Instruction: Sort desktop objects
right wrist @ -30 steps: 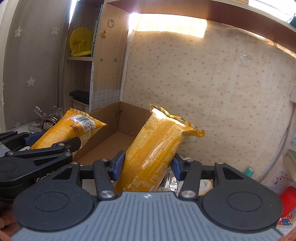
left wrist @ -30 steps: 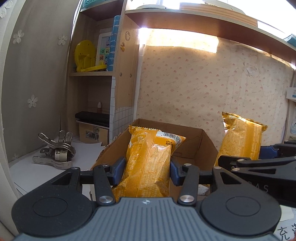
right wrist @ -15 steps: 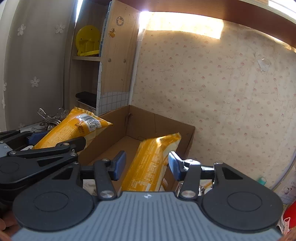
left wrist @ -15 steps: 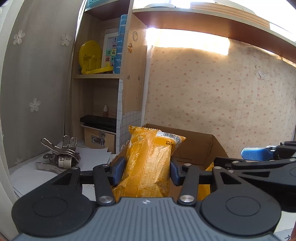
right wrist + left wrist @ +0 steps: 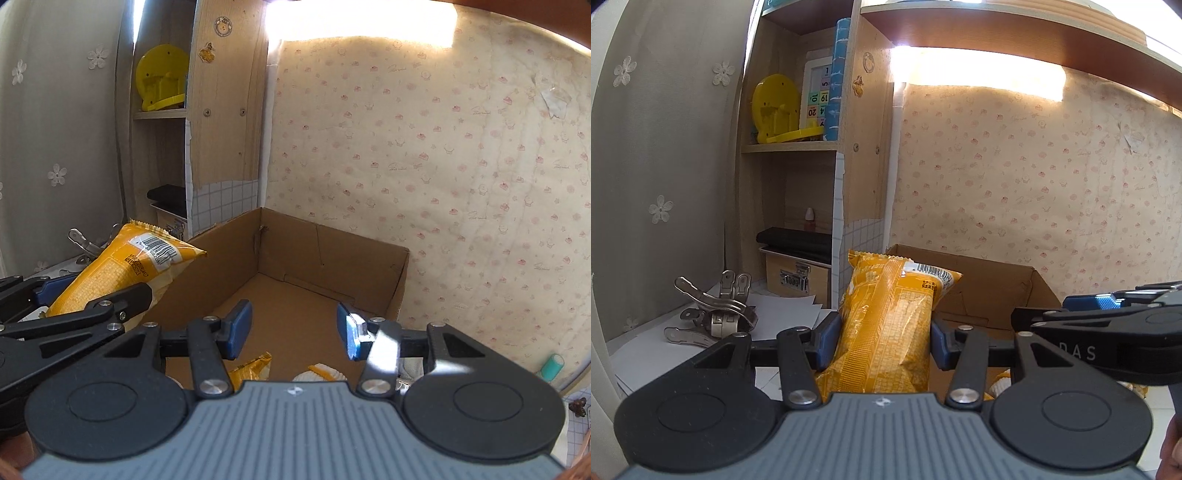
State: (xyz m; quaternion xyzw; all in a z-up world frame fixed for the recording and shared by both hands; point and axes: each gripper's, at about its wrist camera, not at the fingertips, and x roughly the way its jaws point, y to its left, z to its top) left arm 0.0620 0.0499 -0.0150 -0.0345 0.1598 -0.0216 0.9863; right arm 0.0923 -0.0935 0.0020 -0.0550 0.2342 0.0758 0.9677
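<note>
The left hand-held gripper is clamped on an orange snack packet, its blue pads pressing both sides of the wrapper while the packet stands up out of the jaws, barcode end foremost. It hangs just short of the near wall of the open cardboard box, which is where the packet looks bound. To do this step well, I would carry the packet clear over the box rim before lowering it, tip it flat so it lies along the box floor, and let go only once it is inside; the wrapper is soft and slippery, so a light, steady squeeze suits it better than a hard one.

To the right, the right hand-held gripper hovers above the box with its jaws apart and nothing between them. Below it, the end of another orange packet and a white wrapper edge show at the near edge of the box; whether they lie inside it I cannot tell.

The table is pale, with loose white paper and a heap of metal clips at the left. Behind stand a wooden shelf unit holding a yellow toy, and patterned wallpaper.
</note>
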